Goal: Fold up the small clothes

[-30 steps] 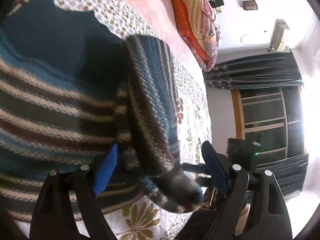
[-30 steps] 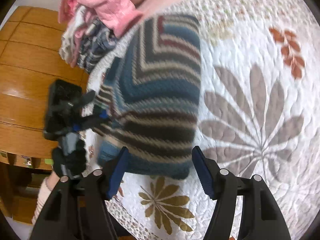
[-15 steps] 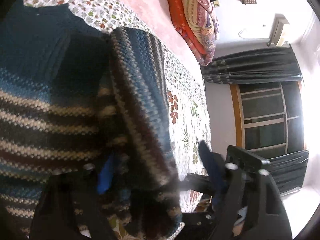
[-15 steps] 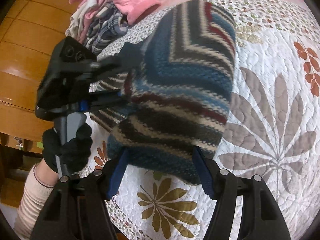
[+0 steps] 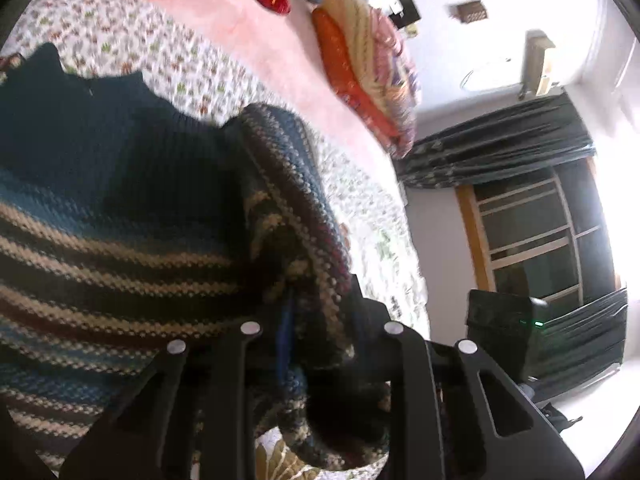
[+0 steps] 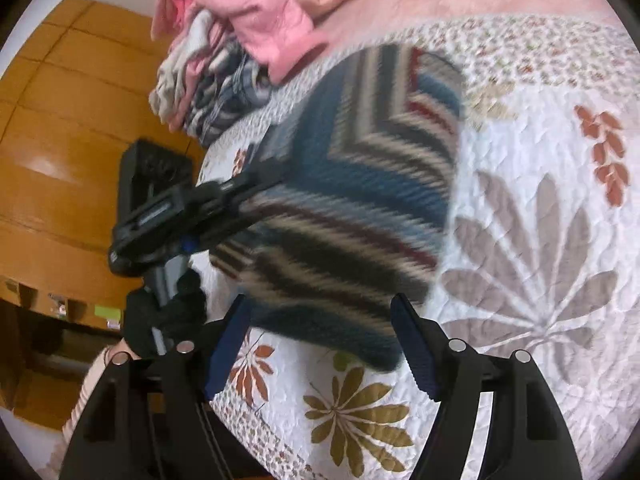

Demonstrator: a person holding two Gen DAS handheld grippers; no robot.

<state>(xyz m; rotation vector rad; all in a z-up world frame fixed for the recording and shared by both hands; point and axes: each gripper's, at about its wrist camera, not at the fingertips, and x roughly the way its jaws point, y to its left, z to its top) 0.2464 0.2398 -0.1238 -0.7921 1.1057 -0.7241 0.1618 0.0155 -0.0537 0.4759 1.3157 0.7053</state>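
Right now your left tongs [image 5: 320,336] are clamping a bunched fold of the striped sweater [image 6: 360,200], pinched tight between the blue pads. Your right tongs [image 6: 320,344] are hovering with jaws spread wide, gripping nothing, just at the sweater's near hem. That sweater is lying on the floral quilt [image 6: 540,240] of the bed, and beyond the sweater a heap of pink clothes [image 6: 256,12] is sitting.

Sweater [image 6: 360,208] coarse knit; quilt [image 6: 540,240] stitched cotton (matt).
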